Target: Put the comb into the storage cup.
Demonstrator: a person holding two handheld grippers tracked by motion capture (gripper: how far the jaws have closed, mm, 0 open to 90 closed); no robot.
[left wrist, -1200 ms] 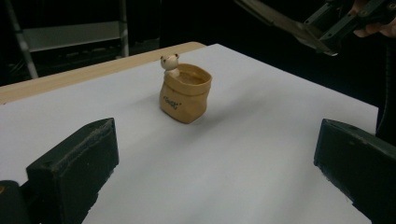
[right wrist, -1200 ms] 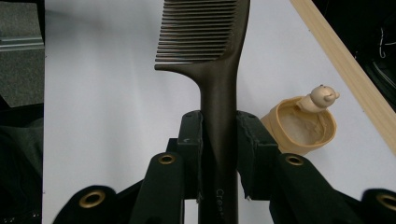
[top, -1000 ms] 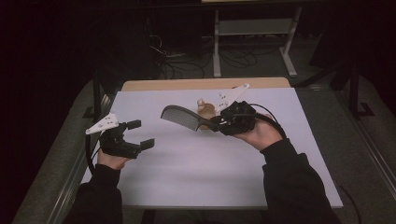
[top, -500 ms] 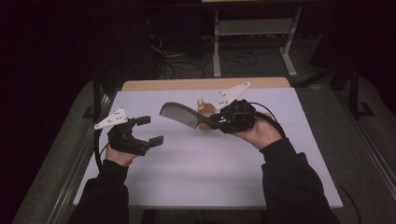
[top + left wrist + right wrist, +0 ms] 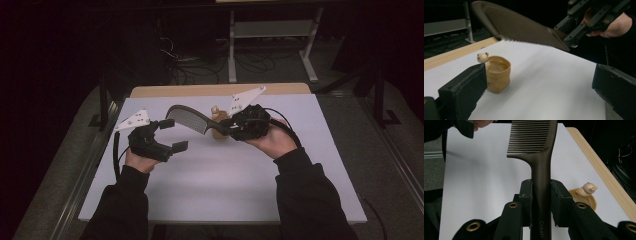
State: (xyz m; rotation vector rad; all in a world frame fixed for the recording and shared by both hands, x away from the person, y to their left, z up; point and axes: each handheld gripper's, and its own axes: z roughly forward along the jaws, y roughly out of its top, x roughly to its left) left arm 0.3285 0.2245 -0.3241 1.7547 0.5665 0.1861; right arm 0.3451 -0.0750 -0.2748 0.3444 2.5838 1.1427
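Comb (image 5: pixel 187 119) in the air, and you are gripping it by the handle with your right gripper (image 5: pixel 231 128), jaws clamped flat on either side of the shaft as the right gripper view is showing (image 5: pixel 541 202). It is hanging above the white tabletop (image 5: pixel 225 185), just in front of the small tan cup with the bear figure (image 5: pixel 218 131). By the look of it, this is a light, rigid plastic piece, smooth and a bit slippery, so the handle is the place to hold; the teeth are thin and probably the one part that could bend or snap under a pinch. Its long axis is running from your right gripper out toward your left side, toothed head leading, teeth pointing down at the tabletop in the left gripper view (image 5: pixel 524 27). Your left gripper (image 5: pixel 172 135) is holding nothing, jaws spread wide, hovering near the comb's head. If you are handing it over, I'd judge the solid spine along the back of the head to be the safest spot for the left gripper to close on.
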